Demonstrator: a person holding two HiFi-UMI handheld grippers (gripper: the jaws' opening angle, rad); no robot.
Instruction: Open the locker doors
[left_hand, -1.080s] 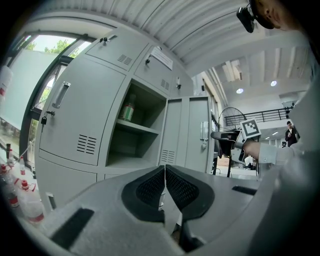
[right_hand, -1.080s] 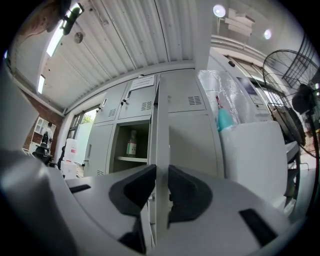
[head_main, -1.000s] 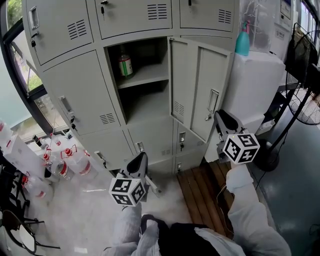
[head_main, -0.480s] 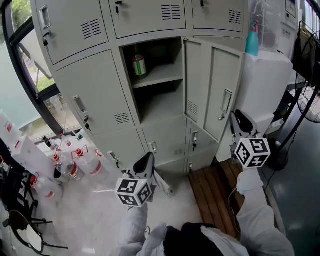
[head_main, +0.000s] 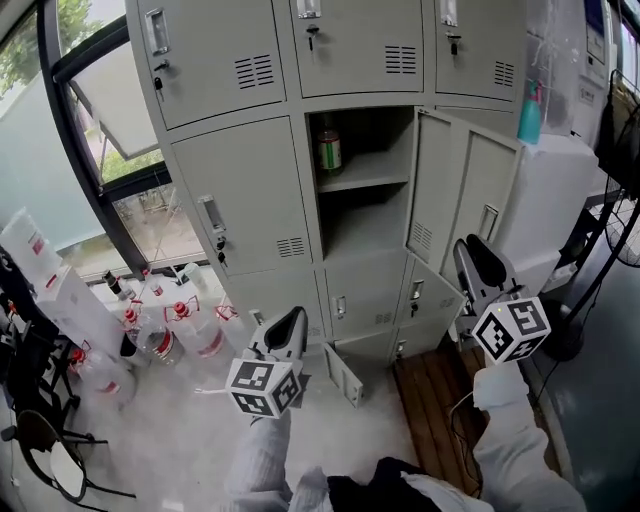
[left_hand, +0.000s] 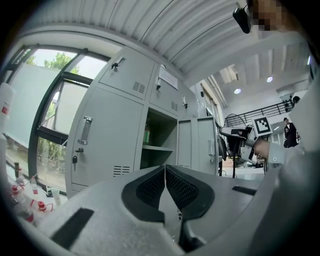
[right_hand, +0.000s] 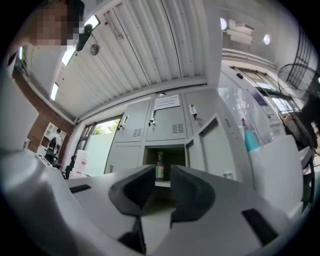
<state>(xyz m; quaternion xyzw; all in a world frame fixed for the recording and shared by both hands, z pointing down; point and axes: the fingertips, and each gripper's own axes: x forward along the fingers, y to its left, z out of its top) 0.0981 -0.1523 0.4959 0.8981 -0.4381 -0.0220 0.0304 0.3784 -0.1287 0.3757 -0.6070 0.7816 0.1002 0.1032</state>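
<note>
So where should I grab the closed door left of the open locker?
Grip the upright handle near that door's left edge, coming straight from the front. It's a narrow vertical bar, and the open door suggests hinges on the right.

Head view overhead, gripper views low (lockers (head_main: 240, 190) shared)

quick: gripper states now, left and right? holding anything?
Left gripper: closed, jaws together, nothing held.
Right gripper: open, jaws apart, nothing between them.

no legible txt, notice (right_hand: 167, 102) on locker (right_hand: 125, 156) too blurry
</note>
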